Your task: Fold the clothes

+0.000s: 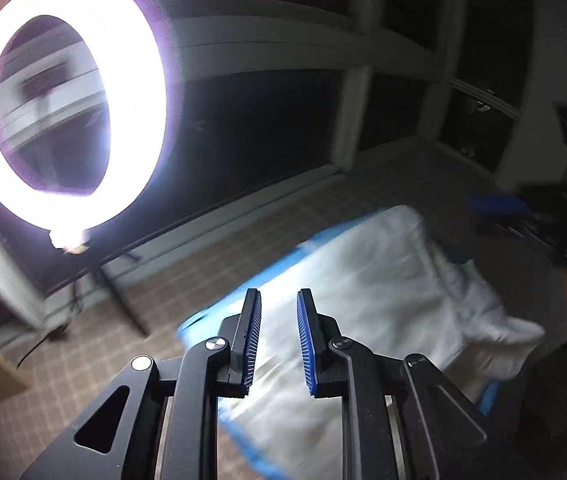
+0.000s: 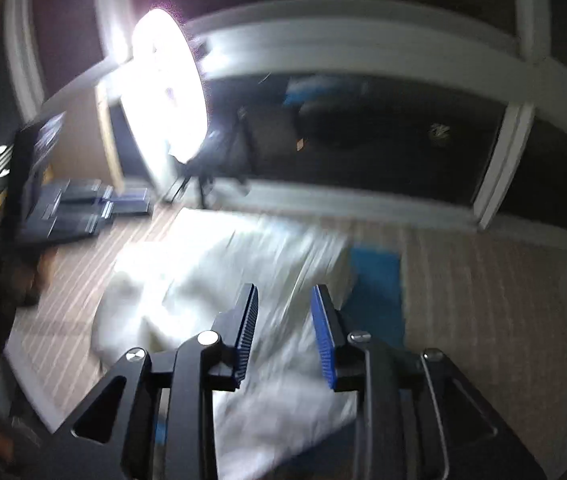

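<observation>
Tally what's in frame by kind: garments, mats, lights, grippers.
White garment: 1
Blue mat under it: 1
Ring light: 1
Grippers, both open and empty: 2, left gripper and right gripper
Total: 5

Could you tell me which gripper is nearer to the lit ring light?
Left. The left gripper is raised close beside the ring light, which fills its view. The right gripper sits farther back over the white garment.
</observation>
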Motion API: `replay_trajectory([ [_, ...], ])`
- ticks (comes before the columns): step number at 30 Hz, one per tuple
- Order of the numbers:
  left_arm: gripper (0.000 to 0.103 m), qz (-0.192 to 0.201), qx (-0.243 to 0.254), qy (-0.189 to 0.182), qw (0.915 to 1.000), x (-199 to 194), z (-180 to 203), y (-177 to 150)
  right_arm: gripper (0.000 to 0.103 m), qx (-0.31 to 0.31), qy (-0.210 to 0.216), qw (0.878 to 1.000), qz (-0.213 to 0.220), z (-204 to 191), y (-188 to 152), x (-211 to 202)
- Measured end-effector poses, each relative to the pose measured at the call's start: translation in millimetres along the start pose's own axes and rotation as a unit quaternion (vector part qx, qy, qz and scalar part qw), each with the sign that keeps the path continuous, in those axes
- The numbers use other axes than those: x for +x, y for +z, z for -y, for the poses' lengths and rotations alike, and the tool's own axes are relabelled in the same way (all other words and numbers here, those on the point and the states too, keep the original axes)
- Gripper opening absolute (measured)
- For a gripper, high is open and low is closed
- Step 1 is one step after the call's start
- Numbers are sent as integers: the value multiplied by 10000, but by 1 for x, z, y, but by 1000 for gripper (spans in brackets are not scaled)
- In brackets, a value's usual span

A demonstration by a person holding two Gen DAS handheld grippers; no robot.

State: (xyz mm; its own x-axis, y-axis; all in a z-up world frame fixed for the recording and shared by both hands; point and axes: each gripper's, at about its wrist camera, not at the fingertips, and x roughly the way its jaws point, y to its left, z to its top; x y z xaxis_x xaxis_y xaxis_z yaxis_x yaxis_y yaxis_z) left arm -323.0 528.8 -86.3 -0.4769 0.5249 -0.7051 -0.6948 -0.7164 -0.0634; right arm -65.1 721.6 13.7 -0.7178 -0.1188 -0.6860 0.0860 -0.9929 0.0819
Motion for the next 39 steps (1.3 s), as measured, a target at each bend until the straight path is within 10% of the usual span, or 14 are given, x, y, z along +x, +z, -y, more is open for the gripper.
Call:
replay_trajectory([
  [8,19,-508,-328,36,9982,47,-8,-1,29,105,-760,9922,-978,26,3,97],
  [16,24,-255,-206,-681,9971,-4,35,-16,56,112,-483,9981,-361,-19,-25,0],
  [22,24,-748,-301,-367,9961,20,51,-41,58,295,-830,9904,-1063,-22,-77,3],
  [25,52,-440,-53,77,9990,-13,64,-44,57,817,-1135,9883,-604,-15,-81,-38],
  [30,69,-56,59,307,9995,-61,67,-58,64,973,-1316,9864,-128,-43,-88,-81],
  [39,76,78,169,739,9971,-133,56,-100,64,924,-1527,9839,14,-120,-121,-102],
])
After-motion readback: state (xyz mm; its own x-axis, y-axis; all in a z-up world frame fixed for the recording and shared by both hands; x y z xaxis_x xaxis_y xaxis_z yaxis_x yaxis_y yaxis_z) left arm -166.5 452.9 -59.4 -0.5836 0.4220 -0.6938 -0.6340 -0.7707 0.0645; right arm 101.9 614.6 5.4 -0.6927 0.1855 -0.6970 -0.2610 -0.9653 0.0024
